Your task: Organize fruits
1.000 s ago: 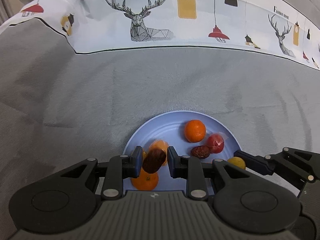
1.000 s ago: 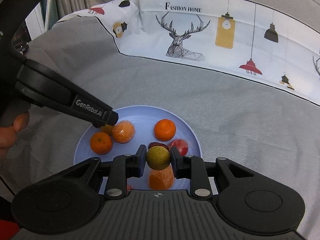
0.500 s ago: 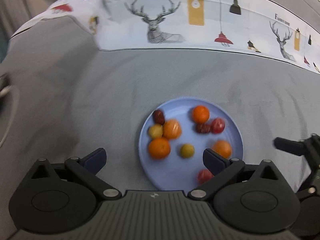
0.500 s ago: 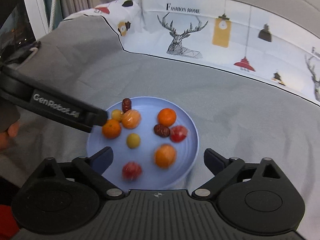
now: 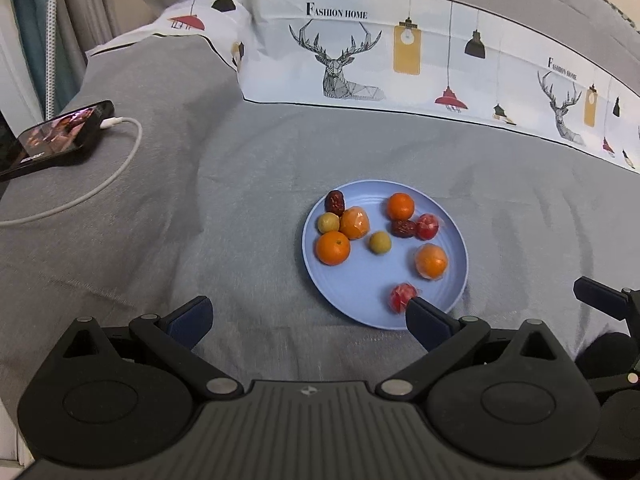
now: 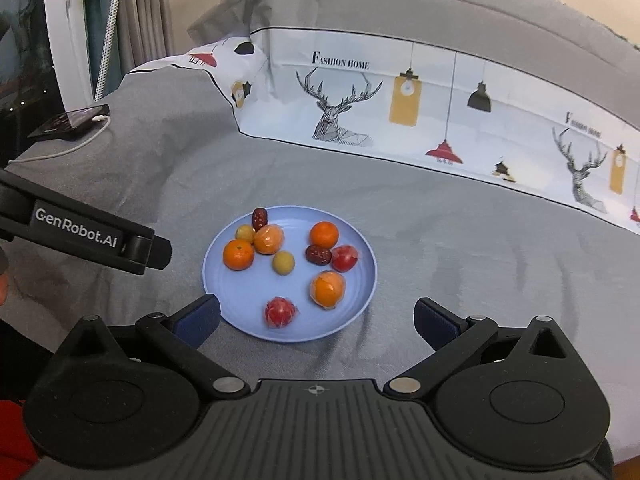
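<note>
Left gripper (image 5: 308, 318) and right gripper (image 6: 316, 318): fingers spread wide, holding nothing. Blue plate (image 6: 362, 292) on the grey bed (image 6: 460, 240) carries nine small fruits.

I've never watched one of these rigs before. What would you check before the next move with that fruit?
1. Left gripper jaws open, holding nothing: ok.
2. Right gripper jaws open, holding nothing: ok.
3. All nine fruits on the blue plate: ok.
4. Plate lies flat on the grey bedspread: ok.
5. Wrapped red fruit free of the jaws: ok in the right wrist view; the left wrist view cannot tell.
6. Where each fruit belongs: cannot tell.
</note>
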Demonstrator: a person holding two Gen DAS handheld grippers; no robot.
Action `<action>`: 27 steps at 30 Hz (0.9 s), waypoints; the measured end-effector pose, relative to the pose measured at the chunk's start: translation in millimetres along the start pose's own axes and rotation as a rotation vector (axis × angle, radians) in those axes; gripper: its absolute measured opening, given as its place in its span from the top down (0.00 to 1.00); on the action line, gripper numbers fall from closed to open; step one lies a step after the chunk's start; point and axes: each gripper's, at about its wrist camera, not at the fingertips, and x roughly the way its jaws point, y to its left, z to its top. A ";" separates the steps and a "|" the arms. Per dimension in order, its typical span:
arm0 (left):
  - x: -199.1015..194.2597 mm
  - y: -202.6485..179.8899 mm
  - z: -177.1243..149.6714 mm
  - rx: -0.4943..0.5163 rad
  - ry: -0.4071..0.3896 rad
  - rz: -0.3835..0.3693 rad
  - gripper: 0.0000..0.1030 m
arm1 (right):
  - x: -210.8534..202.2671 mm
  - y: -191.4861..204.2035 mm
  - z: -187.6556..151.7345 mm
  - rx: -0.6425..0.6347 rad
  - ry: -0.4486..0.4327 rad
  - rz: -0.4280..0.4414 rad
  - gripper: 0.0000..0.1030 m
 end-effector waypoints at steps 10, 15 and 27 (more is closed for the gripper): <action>-21.1 -4.3 -7.8 0.007 -0.039 0.010 0.00 | -23.0 -1.4 -6.0 0.019 -0.037 -0.030 0.01; -25.4 -6.0 -11.6 0.013 -0.045 0.018 0.00 | -25.4 0.4 -6.0 0.021 -0.041 -0.028 0.01; -25.9 -9.9 -14.7 0.035 -0.043 0.023 0.00 | -28.4 0.5 -7.5 0.027 -0.040 -0.037 0.01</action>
